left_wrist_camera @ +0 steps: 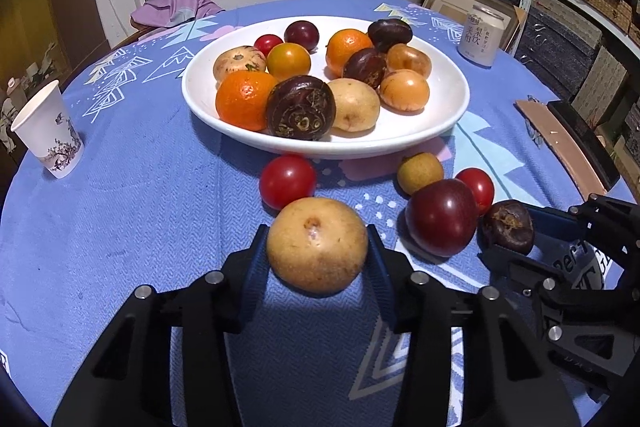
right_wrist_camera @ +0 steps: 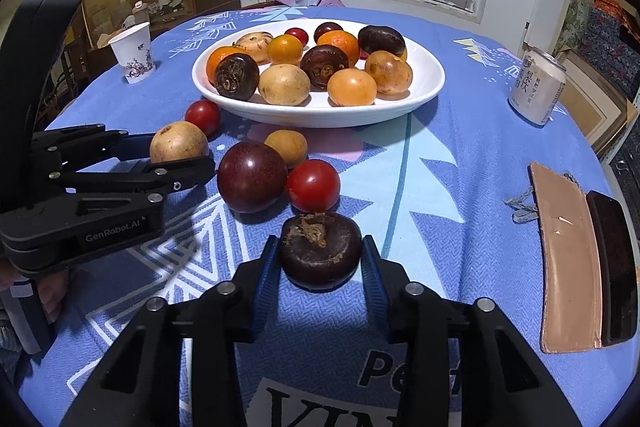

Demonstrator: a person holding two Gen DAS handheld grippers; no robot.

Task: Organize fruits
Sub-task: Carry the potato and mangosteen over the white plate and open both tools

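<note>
On the blue tablecloth my left gripper is shut on a round tan fruit, a pad pressed against each side. To its right, my right gripper is shut on a dark brown water chestnut that rests on the cloth. Between the two lie a dark red plum, a small tan fruit and two red tomatoes. Behind them stands a white plate with several oranges, chestnuts, tan fruits and tomatoes on it.
A paper cup stands at the left edge of the round table. A drink can is at the back right. A brown case with a dark phone lies at the right. Purple cloth hangs beyond the far edge.
</note>
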